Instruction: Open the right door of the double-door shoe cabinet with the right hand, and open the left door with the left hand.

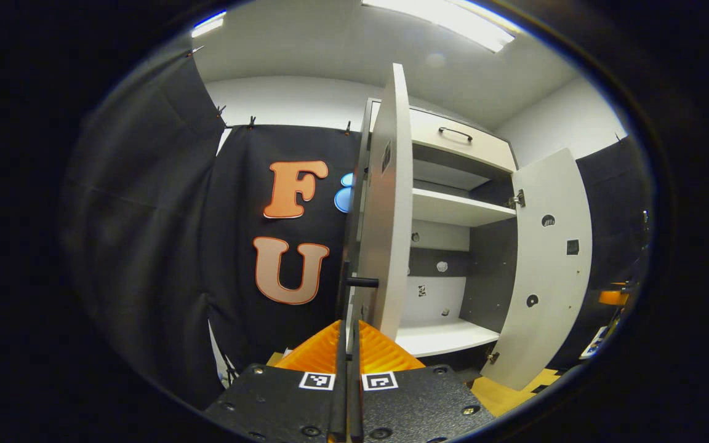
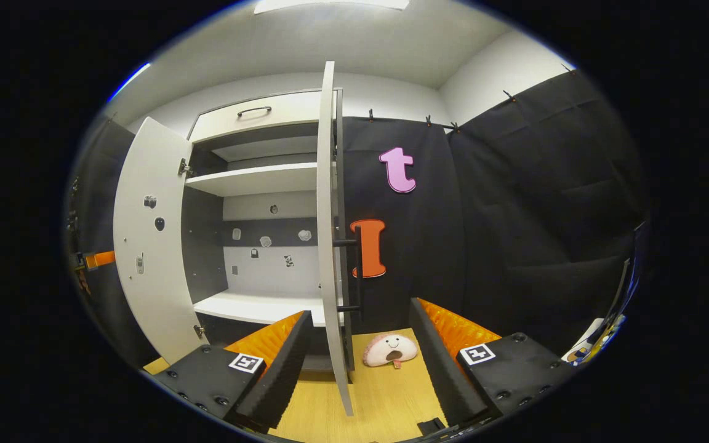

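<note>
At frame centre, the left gripper (image 1: 348, 344) clamps the white left door's black bar handle (image 1: 347, 320); the right gripper (image 2: 354, 344) gapes wide around the white right door (image 2: 328, 234).

No readable txt, brand or nr anywhere. Square coded markers (image 1: 317, 381) sit on the gripper bodies just behind the jaws, patterns only, no words. Small dark stickers (image 1: 572, 247) on cabinet door insides ahead of the jaws, too small to read

Right door (image 2: 328, 203) edge-on between the right hand-held gripper (image 2: 360, 351) fingers; plush toy (image 2: 390, 349) on floor ahead; shelves (image 2: 256, 178) left.
</note>
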Tool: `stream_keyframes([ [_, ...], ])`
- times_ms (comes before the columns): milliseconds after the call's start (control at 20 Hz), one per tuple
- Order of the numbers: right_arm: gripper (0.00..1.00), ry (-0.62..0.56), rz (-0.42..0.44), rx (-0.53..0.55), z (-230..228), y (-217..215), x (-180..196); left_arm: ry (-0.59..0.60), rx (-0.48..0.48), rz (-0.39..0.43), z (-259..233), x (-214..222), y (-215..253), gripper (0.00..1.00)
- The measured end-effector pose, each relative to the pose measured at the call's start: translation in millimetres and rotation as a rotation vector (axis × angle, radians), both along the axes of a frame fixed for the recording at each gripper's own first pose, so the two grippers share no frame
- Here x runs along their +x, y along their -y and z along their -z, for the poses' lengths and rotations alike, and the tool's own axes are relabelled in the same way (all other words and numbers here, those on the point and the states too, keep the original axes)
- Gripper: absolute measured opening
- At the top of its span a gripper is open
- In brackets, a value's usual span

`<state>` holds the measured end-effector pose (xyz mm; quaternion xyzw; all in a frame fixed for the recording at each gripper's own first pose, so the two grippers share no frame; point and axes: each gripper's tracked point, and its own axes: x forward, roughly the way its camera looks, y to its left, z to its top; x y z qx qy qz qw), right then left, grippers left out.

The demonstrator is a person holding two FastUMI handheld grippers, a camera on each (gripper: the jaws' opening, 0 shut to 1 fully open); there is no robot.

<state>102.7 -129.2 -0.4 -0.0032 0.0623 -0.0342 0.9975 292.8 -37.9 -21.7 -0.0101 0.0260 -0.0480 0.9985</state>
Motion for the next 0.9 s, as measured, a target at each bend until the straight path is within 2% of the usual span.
stream_keyframes([
  [250,1.00,-0.016,-0.062,0.005,-1.9,-10.8,3.3,0.014,-0.033,0.101,1.9,-8.7,52.7,0.02],
  [300,0.92,-0.019,-0.074,0.003,-2.5,-11.7,2.8,0.006,-0.029,0.122,5.1,-9.8,62.7,0.02],
  [350,1.00,-0.017,-0.087,0.004,-2.0,-13.1,1.9,-0.008,-0.032,0.129,11.0,-10.4,70.0,0.02],
  [450,1.00,-0.019,-0.110,0.018,1.8,-17.5,-2.1,-0.037,-0.056,0.168,18.5,-16.2,90.0,0.11],
  [500,1.00,-0.024,-0.121,0.016,6.0,-19.8,-5.3,-0.054,-0.075,0.176,23.8,-18.1,98.6,0.04],
  [550,1.00,-0.028,-0.125,0.007,8.6,-19.9,-8.5,-0.068,-0.104,0.174,26.9,-20.5,103.4,0.11],
  [600,0.92,-0.027,-0.132,-0.003,8.6,-19.2,-11.2,-0.075,-0.134,0.173,30.8,-20.6,111.8,0.13],
  [650,0.92,-0.024,-0.139,-0.013,8.9,-20.2,-13.6,-0.080,-0.155,0.166,32.8,-21.7,116.7,0.25],
  [700,0.99,-0.026,-0.151,-0.019,9.9,-21.4,-16.5,-0.082,-0.161,0.156,35.9,-22.6,120.8,0.33],
  [750,0.99,-0.025,-0.165,-0.017,9.7,-24.5,-18.8,-0.079,-0.158,0.142,37.7,-20.6,121.7,0.39],
  [800,1.00,-0.015,-0.177,-0.016,7.0,-26.6,-20.7,-0.069,-0.149,0.121,38.5,-19.5,120.0,0.38],
  [900,0.99,-0.005,-0.197,-0.023,6.6,-29.8,-22.3,-0.044,-0.118,0.082,35.4,-20.6,116.6,0.46],
])
